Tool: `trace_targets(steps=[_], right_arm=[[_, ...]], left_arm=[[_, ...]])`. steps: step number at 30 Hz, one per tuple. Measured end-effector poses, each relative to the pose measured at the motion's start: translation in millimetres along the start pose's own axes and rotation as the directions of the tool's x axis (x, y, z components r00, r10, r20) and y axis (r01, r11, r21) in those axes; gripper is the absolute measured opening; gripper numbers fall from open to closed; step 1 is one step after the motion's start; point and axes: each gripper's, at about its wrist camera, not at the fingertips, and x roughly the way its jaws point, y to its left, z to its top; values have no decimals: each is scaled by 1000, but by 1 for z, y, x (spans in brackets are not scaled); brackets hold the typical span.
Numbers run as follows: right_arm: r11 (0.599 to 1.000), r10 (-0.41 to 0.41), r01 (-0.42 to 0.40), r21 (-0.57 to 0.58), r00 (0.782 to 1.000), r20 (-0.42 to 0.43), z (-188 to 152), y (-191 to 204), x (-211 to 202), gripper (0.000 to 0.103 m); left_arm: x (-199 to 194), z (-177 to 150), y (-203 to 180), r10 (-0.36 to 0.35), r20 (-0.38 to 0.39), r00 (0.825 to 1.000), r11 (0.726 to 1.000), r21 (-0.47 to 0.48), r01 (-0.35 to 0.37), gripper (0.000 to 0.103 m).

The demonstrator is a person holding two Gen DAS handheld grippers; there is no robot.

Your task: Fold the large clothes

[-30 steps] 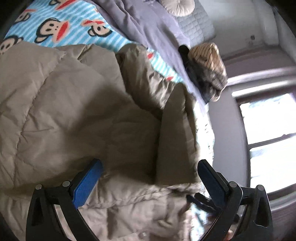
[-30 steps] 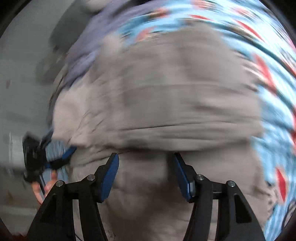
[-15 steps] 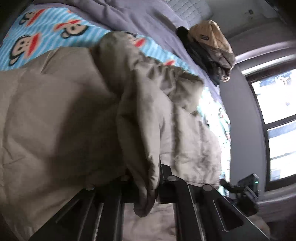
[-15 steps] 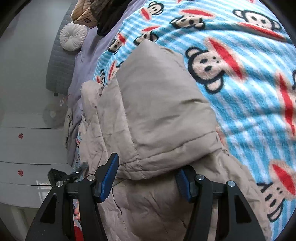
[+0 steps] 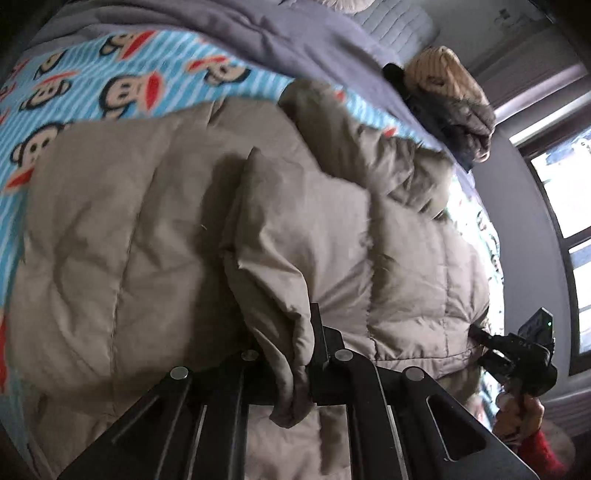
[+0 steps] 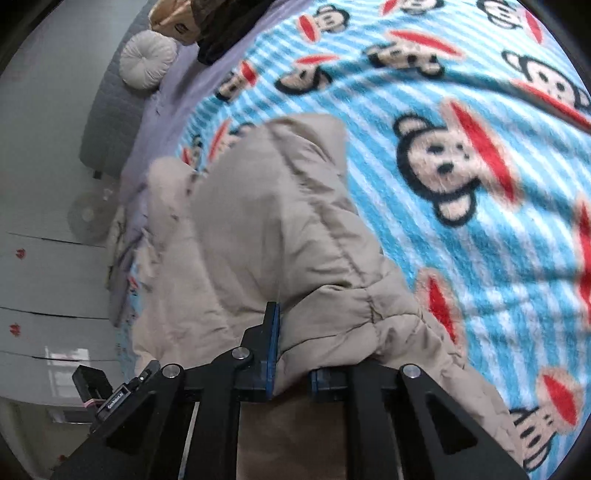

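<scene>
A beige quilted jacket (image 5: 129, 240) lies spread on a blue monkey-print blanket (image 5: 110, 85). My left gripper (image 5: 291, 350) is shut on a raised fold of the jacket, and the cloth hangs down between its fingers. In the right wrist view the jacket (image 6: 258, 229) rises as a bunched ridge over the blanket (image 6: 443, 92). My right gripper (image 6: 291, 354) is closing, its blue pads pinching the jacket's edge. The right gripper (image 5: 524, 350) also shows at the far right of the left wrist view, at the jacket's edge.
A grey duvet (image 5: 295, 33) and a heap of other clothes (image 5: 454, 99) lie at the far end of the bed. A round cushion (image 6: 147, 62) rests by the headboard. A window (image 5: 569, 184) is on one side, white cupboards (image 6: 37, 277) on the other.
The left jaws went from wide open to shut on a jacket fold and keep hold of it. The right jaws, open around the jacket's edge before, have now closed on it.
</scene>
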Motion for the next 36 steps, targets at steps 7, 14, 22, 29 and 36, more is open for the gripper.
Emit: trace_targets(steps=[7,14,22,29,36], right_arm=[[999,-16,16,-33,1000,-12,0,-2,5,14],[989,-82,72,-131,994,-69,-9,22,-13,43],[972,37,-15,-236,995,91,13,51,-73,66],[975,163,-156,161,986,-35,86,-22,7,18],[999,-21,20,-46,1000,-6,96,1,30,16]], left_arm=[[-49,-3,-9,189,39,981,980,54,-191,22],[-69,23,-37,147,96,984,981,113,-158,22],[4,15,-32,265,27,964,959,98,-266,22],[5,17,-25,291,32,956,949,115,-293,22],[24,17,-14,230,22,973,970,81,-231,22]])
